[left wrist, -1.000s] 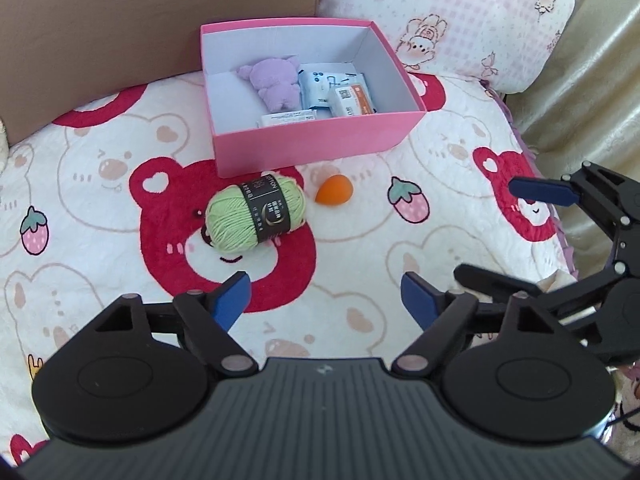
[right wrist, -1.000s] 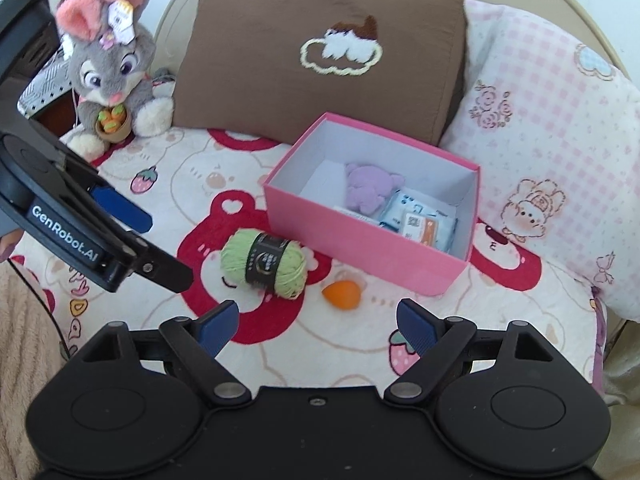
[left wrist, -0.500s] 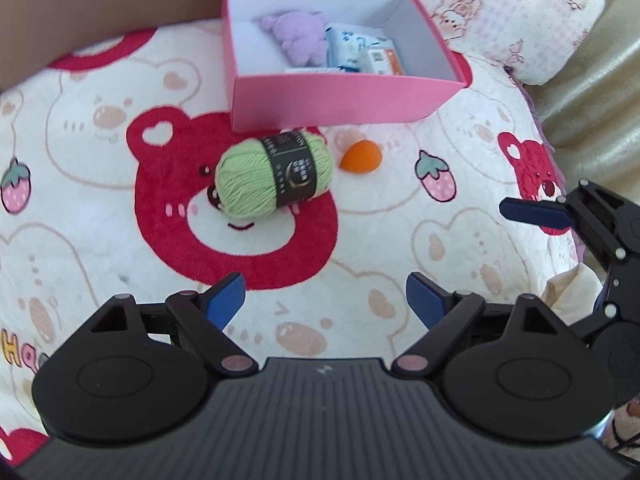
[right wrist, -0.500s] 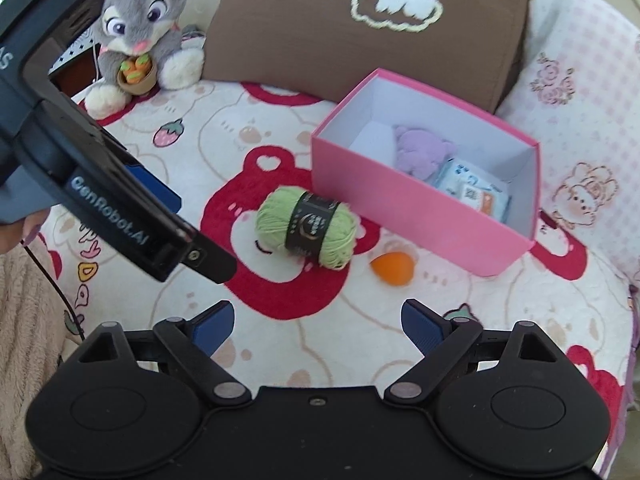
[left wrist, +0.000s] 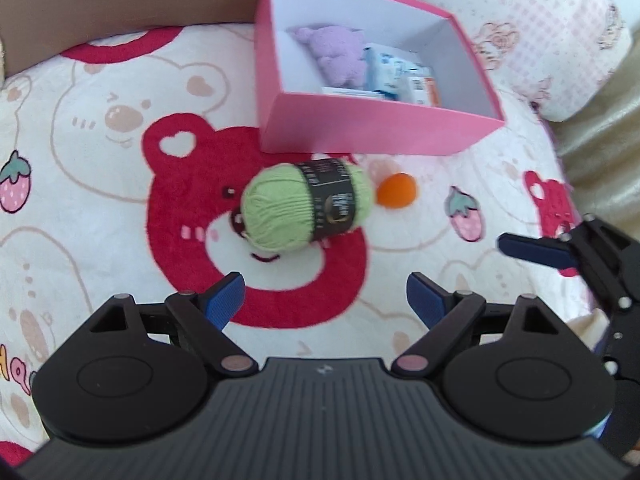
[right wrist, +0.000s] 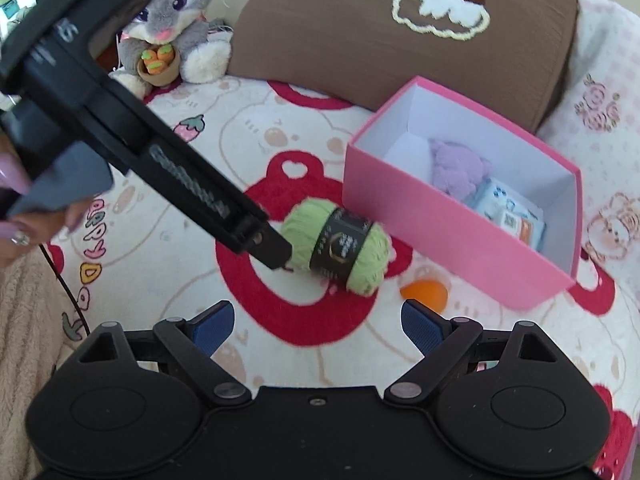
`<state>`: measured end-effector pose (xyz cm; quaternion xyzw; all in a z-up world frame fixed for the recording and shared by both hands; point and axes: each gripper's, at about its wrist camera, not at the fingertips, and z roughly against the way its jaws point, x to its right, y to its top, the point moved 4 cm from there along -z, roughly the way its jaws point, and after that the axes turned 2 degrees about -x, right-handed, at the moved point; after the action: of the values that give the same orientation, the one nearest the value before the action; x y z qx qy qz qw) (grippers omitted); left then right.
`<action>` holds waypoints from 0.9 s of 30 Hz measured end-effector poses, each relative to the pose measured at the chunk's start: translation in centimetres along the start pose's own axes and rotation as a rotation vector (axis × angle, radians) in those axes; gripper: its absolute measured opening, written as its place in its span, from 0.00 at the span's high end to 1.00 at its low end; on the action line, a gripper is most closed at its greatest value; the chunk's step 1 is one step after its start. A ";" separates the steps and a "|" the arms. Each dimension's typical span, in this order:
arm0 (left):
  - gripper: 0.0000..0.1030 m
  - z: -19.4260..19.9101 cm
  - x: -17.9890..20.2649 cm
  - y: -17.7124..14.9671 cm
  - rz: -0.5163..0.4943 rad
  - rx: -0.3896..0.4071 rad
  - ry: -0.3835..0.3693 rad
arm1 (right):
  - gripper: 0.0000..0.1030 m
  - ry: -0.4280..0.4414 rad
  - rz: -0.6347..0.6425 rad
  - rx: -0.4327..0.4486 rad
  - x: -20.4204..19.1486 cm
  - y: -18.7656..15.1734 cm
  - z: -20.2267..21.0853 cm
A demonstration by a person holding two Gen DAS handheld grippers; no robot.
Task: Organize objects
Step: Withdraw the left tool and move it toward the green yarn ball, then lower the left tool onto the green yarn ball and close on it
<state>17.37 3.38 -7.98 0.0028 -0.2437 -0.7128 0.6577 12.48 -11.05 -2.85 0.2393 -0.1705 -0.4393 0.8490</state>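
A green yarn ball (left wrist: 306, 204) with a black label lies on the bear-print blanket, just in front of a pink box (left wrist: 372, 132). An orange egg-shaped sponge (left wrist: 397, 196) sits to the yarn's right. The box holds a purple plush (left wrist: 336, 54) and some packets (left wrist: 400, 76). My left gripper (left wrist: 325, 300) is open, a short way in front of the yarn, with nothing between its fingers. My right gripper (right wrist: 318, 322) is open too, with the yarn (right wrist: 340, 250) and the sponge (right wrist: 426, 294) ahead of it. The other tool's arm (right wrist: 180, 184) crosses the right wrist view and ends beside the yarn.
A brown cushion (right wrist: 400, 28) and a pink patterned pillow (left wrist: 532, 28) stand behind the box (right wrist: 452, 240). A grey rabbit plush (right wrist: 176, 28) sits at the back left. A person's hand (right wrist: 24, 216) grips the left tool. The bed edge falls away at the right (left wrist: 600, 128).
Both grippers have come down and closer to the yarn and the sponge, which look larger now. Their fingers stand a little wider. The yarn, sponge and box have not moved.
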 end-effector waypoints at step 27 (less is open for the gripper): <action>0.14 -3.8 -7.5 0.8 0.224 0.246 0.066 | 0.10 0.064 -0.199 0.108 3.7 -0.2 -9.8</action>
<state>20.39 9.14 -13.44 0.0796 -0.3060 -0.5992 0.7355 19.25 -11.70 -10.75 0.3142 -0.1419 -0.5038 0.7921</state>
